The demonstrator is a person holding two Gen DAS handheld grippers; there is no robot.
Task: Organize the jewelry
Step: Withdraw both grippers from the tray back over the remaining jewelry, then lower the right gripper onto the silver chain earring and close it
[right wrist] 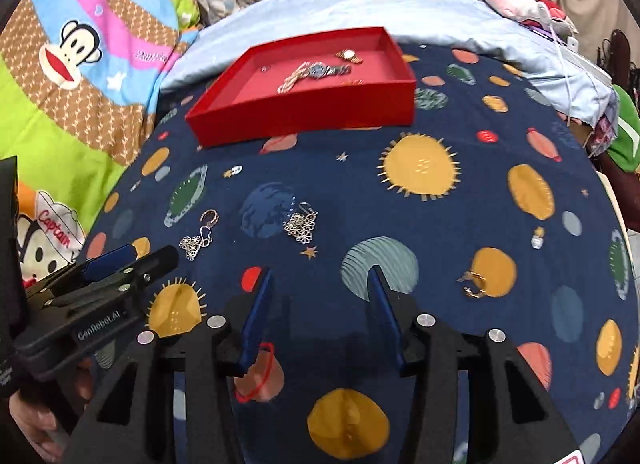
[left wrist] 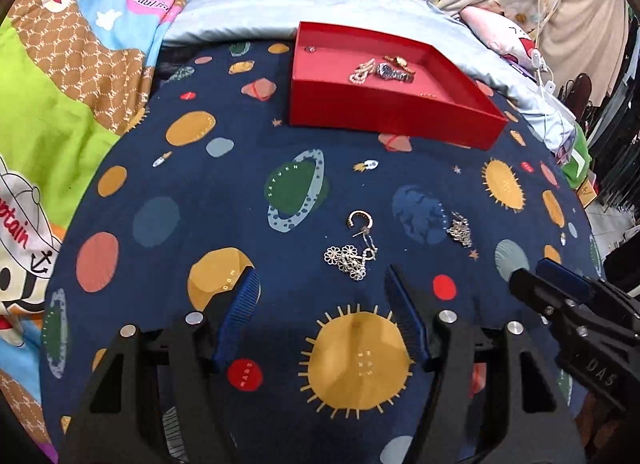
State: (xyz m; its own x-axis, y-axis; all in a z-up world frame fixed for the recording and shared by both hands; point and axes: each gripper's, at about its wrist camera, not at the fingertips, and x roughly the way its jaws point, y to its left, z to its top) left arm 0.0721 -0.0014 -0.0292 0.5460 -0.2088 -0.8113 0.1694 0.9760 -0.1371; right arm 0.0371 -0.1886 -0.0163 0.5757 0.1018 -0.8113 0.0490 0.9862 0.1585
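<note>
On the planet-print bed cover [left wrist: 240, 168], a red tray [left wrist: 384, 112] already holds a pearl strand [left wrist: 362, 71], a silver watch [left wrist: 394, 73], a gold watch [left wrist: 398, 61] and a small stud [left wrist: 310, 49], so roughly half looks sorted. Left loose: hoop earring [left wrist: 360, 220], flower earring [left wrist: 348, 258], second flower earring [left wrist: 460, 230], and a gold hoop [right wrist: 474, 284] off right. Left gripper [left wrist: 322, 290] fingers spread apart, nothing held, just short of the flower earring; right gripper [right wrist: 322, 288] likewise released and empty.
</note>
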